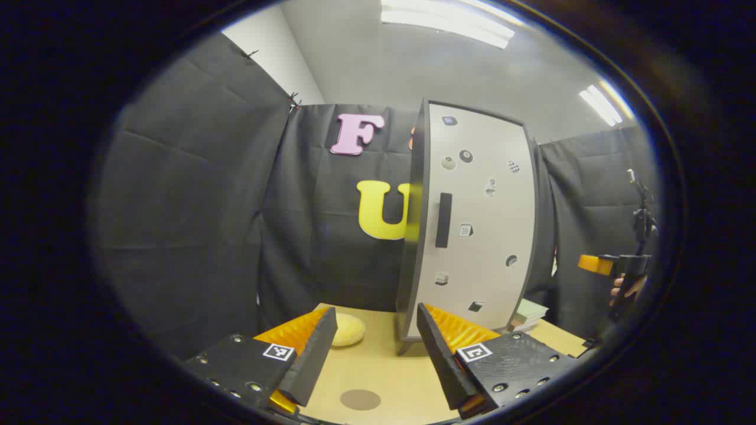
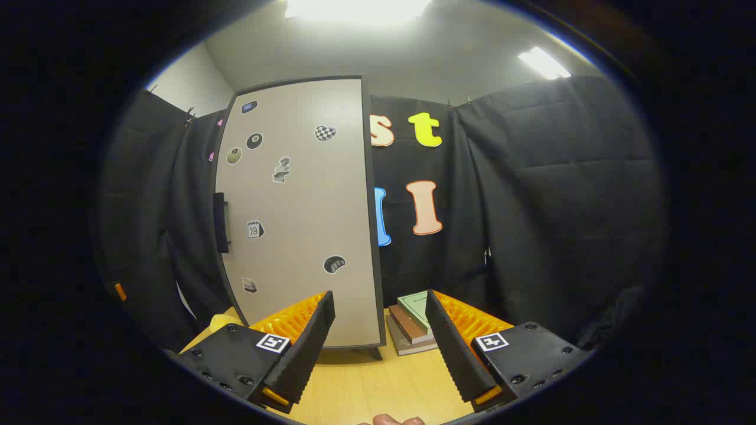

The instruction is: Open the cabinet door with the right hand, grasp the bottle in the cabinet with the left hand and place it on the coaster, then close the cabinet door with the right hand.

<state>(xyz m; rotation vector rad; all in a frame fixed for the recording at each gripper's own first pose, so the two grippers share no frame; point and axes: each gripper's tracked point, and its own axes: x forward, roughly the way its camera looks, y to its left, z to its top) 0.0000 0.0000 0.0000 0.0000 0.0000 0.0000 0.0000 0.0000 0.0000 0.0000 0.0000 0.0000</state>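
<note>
A light wooden table (image 1: pixel 378 360) is standing inside black cloth walls, carrying an upright cabinet (image 1: pixel 472 218) whose pale door (image 2: pixel 298 206), dotted with stickers, is sitting closed with its dark handle (image 1: pixel 443 219) at the left edge. In the left gripper view, the left gripper (image 1: pixel 376 345) is hovering with jaws spread and empty over a round brown coaster (image 1: pixel 360 399), a yellow lump (image 1: pixel 348 329) lying just beyond. The right gripper (image 2: pixel 380 336) is hanging spread and empty before the door, with 3 stacked books (image 2: pixel 413 321) lying right of the cabinet; the bottle is hidden
</note>
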